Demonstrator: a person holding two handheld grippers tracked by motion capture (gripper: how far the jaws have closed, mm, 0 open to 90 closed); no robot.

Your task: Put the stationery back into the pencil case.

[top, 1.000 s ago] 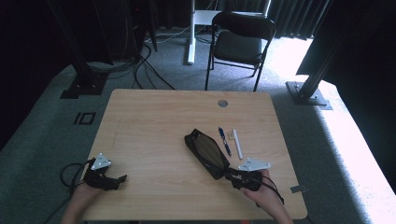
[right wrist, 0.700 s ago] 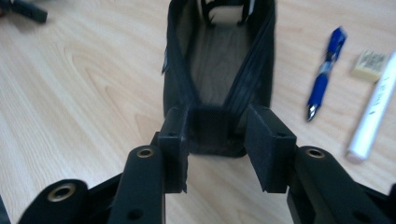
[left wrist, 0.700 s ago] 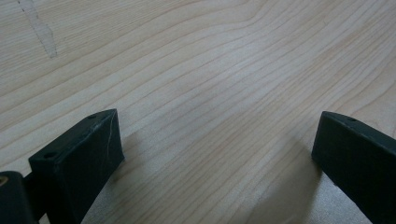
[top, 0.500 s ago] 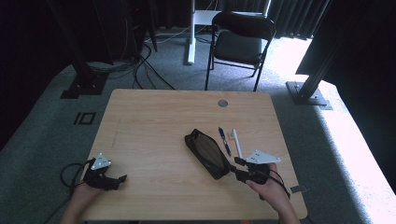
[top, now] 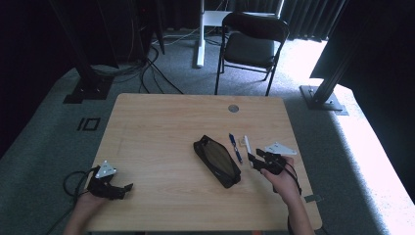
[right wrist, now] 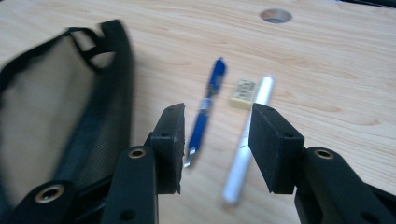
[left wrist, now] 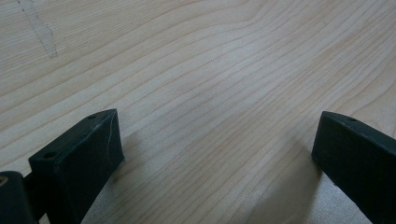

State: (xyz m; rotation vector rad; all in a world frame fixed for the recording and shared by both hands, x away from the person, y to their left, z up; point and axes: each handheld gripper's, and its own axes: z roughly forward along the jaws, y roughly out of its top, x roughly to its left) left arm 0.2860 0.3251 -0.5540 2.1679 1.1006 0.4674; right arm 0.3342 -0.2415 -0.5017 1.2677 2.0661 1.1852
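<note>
Since the earlier frame the right tool has slid away from the pouch's near end toward the pens, and its jaws have just been opening; they now stand partly apart with nothing clamped, the white pen's near end lying on the table below the gap. The left tool keeps its place at the table's near left corner, jaws wide apart over bare wood.

The white pen is a slim, smooth, glossy cylinder, lying just right of the blue pen, which is translucent blue plastic with a metal tip. A small cream eraser, a soft-edged block, sits between their far ends, touching the white pen. Left of them lies the black mesh pencil pouch, a flat, oblong fabric case with a woven net face. The table is pale wood with flowing grain and a round cable hole.
</note>
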